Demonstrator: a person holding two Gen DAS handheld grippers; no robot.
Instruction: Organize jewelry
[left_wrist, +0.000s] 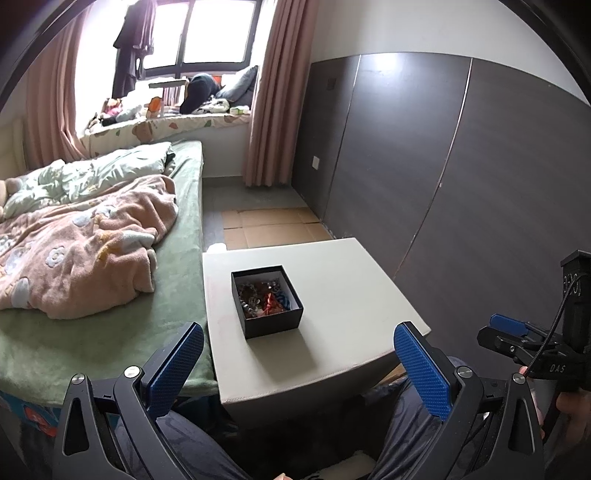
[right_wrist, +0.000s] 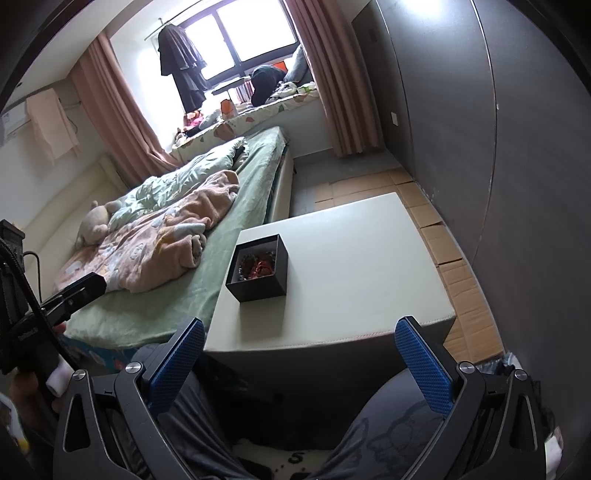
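Both wrist cameras look down from near, sharing the black box (left_wrist: 266, 301) on the table (left_wrist: 332, 295).
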